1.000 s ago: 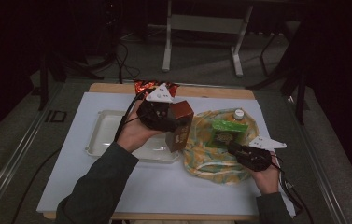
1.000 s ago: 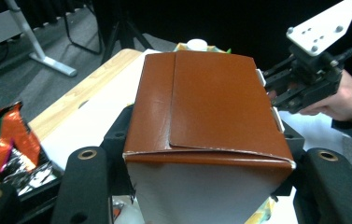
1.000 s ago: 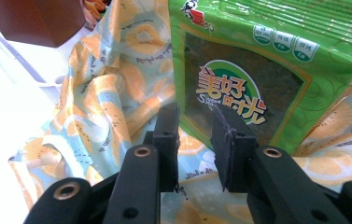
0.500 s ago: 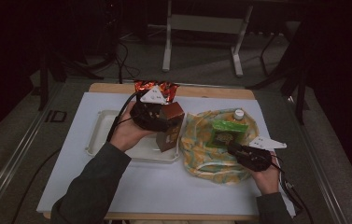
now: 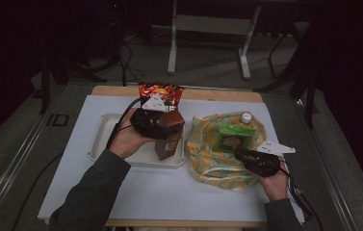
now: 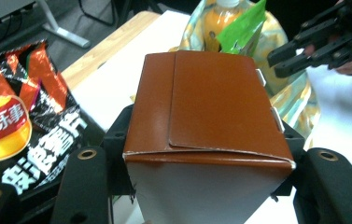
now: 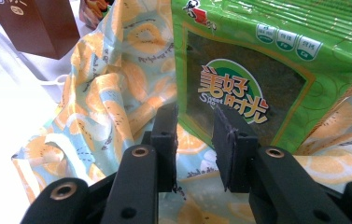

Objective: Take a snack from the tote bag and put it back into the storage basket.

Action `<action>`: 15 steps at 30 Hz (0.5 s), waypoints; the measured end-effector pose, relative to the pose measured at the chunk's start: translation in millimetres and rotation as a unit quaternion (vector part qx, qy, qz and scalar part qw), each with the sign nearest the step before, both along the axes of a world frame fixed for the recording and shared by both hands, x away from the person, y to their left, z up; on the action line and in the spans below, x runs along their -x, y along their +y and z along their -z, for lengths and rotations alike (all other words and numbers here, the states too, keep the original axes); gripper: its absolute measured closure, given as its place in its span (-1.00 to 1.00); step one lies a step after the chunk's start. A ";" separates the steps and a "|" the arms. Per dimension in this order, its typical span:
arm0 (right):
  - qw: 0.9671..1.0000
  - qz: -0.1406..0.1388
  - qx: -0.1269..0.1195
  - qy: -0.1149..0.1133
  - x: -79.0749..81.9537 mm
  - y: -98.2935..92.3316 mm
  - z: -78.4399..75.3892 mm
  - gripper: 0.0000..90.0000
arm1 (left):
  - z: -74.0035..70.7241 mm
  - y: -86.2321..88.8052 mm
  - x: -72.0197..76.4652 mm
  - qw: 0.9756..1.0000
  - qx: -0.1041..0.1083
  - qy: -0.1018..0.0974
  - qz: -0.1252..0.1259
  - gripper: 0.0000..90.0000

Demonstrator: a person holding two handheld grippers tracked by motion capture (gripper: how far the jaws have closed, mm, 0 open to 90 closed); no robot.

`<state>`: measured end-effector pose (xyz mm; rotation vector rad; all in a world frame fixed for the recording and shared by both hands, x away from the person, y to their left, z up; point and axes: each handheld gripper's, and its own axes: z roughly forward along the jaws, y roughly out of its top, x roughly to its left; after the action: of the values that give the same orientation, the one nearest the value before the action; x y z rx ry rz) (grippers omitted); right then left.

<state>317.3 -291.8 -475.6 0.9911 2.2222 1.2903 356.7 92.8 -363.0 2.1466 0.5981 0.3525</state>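
Note:
My left gripper (image 5: 168,122) is shut on a brown carton (image 5: 170,138), held upright over the right end of the white tray (image 5: 103,139). In the left gripper view the jaws clamp both sides of the carton (image 6: 211,102). My right gripper (image 5: 239,153) reaches into a fruit-print cloth bag (image 5: 208,161) and stands open at the lower corner of a green snack packet (image 5: 236,135). In the right gripper view its pads (image 7: 166,140) sit apart in front of the packet (image 7: 257,70) without pressing it. An orange drink bottle (image 5: 246,117) stands in the bag behind the packet.
A red and black chips bag (image 5: 162,91) lies at the back of the table beyond the tray; it shows as the chips bag (image 6: 19,116) beside my left jaw. A white sheet (image 5: 169,192) covers the wooden table. A metal stand (image 5: 208,24) rises behind.
My left gripper has carried the brown carton leftwards and down, from near the cloth bag to over the tray. The right gripper has stayed put.

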 end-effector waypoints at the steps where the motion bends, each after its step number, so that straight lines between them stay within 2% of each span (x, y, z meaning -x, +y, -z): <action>1: 1.000 0.000 0.000 0.000 0.0 0.0 0.0 0.57 | 0.3 0.4 0.0 1.000 -0.001 0.001 0.000 -0.06; 15: 1.000 0.000 0.001 -0.001 0.2 -0.3 -0.1 0.57 | 10.5 3.1 -4.0 0.999 -0.031 0.013 -0.003 -0.06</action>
<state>317.1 -292.0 -475.5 0.9887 2.2223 1.2894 360.8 95.9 -373.5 2.2124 0.6157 0.3501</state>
